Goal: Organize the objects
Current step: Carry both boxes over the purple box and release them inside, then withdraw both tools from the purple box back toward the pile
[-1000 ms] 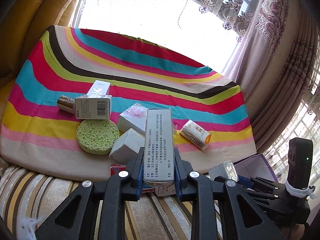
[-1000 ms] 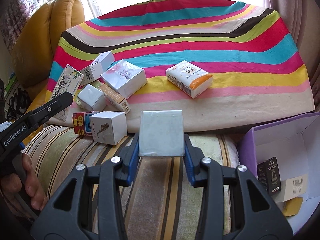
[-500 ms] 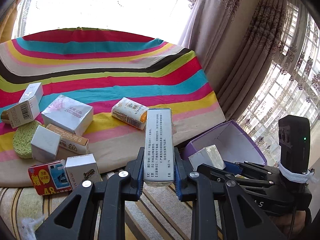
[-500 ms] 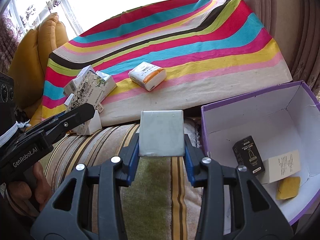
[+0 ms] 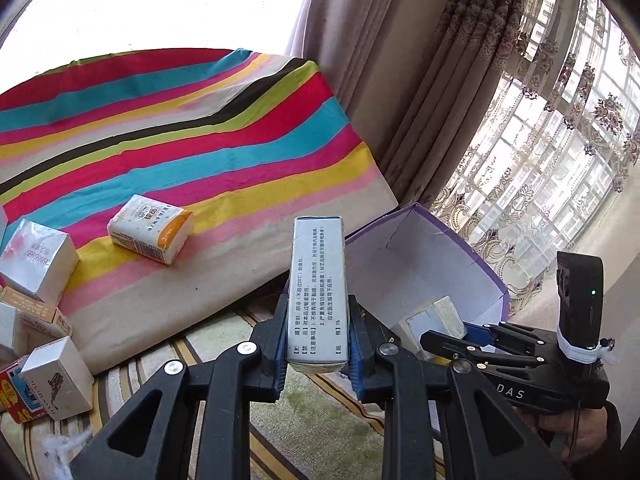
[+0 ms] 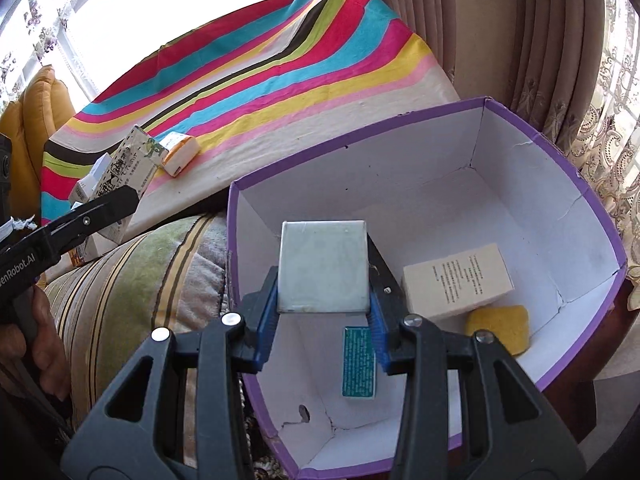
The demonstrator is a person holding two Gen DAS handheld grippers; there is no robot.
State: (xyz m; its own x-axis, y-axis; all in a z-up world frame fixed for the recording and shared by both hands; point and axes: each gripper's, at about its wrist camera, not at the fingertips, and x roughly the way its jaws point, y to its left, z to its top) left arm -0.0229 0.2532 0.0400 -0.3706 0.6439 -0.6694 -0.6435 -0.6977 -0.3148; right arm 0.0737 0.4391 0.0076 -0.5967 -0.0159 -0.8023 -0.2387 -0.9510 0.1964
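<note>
Our right gripper (image 6: 324, 312) pinches a squarish silver-white carton (image 6: 323, 266) between its blue pads, hanging over the open purple cardboard box with a white lining (image 6: 520, 184). Our left gripper (image 5: 318, 340) clamps a tall, narrow white carton printed with black text (image 5: 318, 292), which we hold short of that box, over the striped sofa cushion.

In the box lie a cream printed carton (image 6: 456, 284), a yellow sponge (image 6: 498, 328) and a small teal-labelled packet (image 6: 359, 362) (right under our right jaws). Released from here, the silver carton would likely land on that packet or tip against the wall. The two grippers sit close together, so bringing the left one in too early could knock them against each other.

A white-and-orange tissue pack (image 5: 151, 234) and more small cartons wait on the rainbow-striped cloth (image 5: 200, 140).
</note>
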